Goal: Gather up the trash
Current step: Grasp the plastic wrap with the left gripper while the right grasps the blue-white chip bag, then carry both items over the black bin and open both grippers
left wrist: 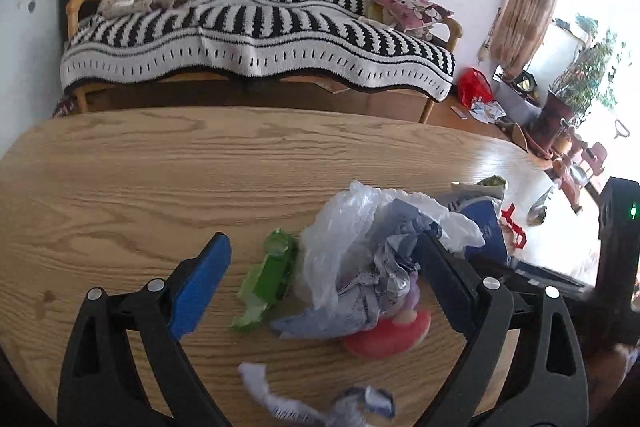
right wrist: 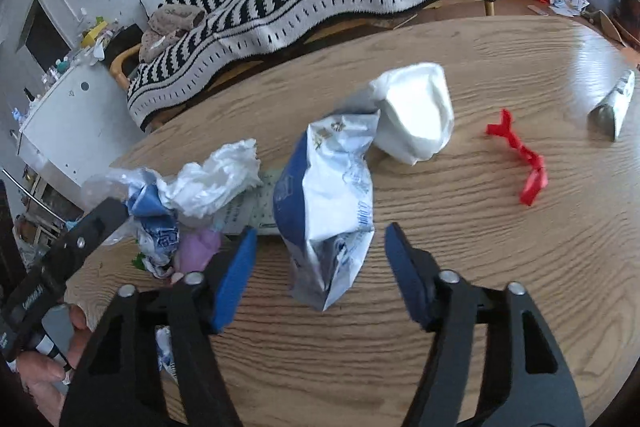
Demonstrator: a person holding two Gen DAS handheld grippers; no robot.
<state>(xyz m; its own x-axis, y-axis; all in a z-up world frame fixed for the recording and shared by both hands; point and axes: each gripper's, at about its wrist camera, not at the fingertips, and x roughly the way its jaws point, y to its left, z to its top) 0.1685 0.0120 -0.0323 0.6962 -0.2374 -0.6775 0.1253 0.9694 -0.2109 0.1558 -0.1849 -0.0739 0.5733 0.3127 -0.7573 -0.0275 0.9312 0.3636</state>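
Left tongs (left wrist: 320, 283) gape wide around a plastic bag (left wrist: 360, 247) of wrappers; right tongs (right wrist: 320, 267) spread wide, a blue-white pouch (right wrist: 328, 211) between them on the desk (right wrist: 480, 267).

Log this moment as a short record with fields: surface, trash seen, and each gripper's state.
surface: oval wooden table
left gripper: open, jaws either side of a clear plastic bag stuffed with crumpled wrappers
right gripper: open, jaws either side of a blue-and-white snack bag
loose trash: green wrapper, red ribbon, white crumpled bag
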